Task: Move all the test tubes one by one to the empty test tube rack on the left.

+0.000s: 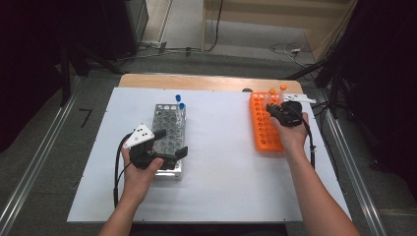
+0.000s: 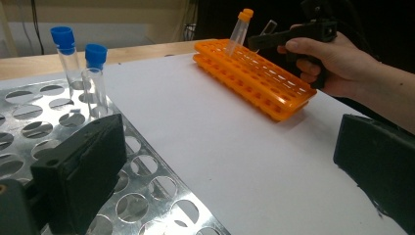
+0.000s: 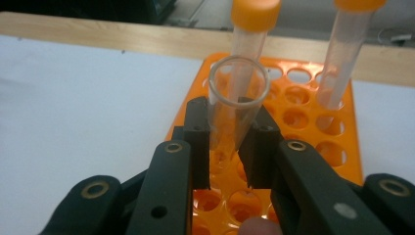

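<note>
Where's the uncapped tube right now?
The uncapped tube is clamped in the right hand-held gripper, over the orange rack, just in front of two orange-capped tubes.

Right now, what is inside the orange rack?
The orange rack holds two orange-capped tubes at its far end. The right gripper pinches an uncapped clear tube over the holes; its bottom tip is hidden behind the gripper. Other visible holes look empty.

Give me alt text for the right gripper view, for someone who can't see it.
The right claw is shut on an open, uncapped clear tube, held tilted above the orange rack on a white table. Behind it, two orange-capped tubes stand in the rack's far holes.
</note>
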Available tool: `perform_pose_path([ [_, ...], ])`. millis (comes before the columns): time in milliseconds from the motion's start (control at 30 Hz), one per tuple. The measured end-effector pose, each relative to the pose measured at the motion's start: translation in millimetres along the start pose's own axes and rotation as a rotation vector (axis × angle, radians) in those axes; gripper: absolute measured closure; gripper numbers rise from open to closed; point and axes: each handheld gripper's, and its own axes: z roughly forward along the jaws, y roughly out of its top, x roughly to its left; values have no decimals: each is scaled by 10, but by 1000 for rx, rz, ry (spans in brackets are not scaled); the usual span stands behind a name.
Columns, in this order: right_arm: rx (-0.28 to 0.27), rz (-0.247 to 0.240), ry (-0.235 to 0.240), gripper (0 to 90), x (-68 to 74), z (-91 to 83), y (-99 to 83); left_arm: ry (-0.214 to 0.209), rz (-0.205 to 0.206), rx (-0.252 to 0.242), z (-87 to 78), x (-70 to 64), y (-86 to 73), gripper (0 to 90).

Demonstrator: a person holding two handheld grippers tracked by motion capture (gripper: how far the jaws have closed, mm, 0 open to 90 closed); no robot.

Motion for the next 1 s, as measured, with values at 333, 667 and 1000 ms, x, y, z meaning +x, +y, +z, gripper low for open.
perform_pose_path([
  [333, -101, -36, 137, 735, 103, -428, 16, -15, 27, -4, 50, -79, 60, 0],
  [667, -99, -108, 300, 736, 384, -731, -174, -50, 64, 0, 184, -222, 169, 1],
  [1000, -79, -166, 449, 736, 712, -920, -405, -121, 122, 6, 363, -439, 245, 52],
])
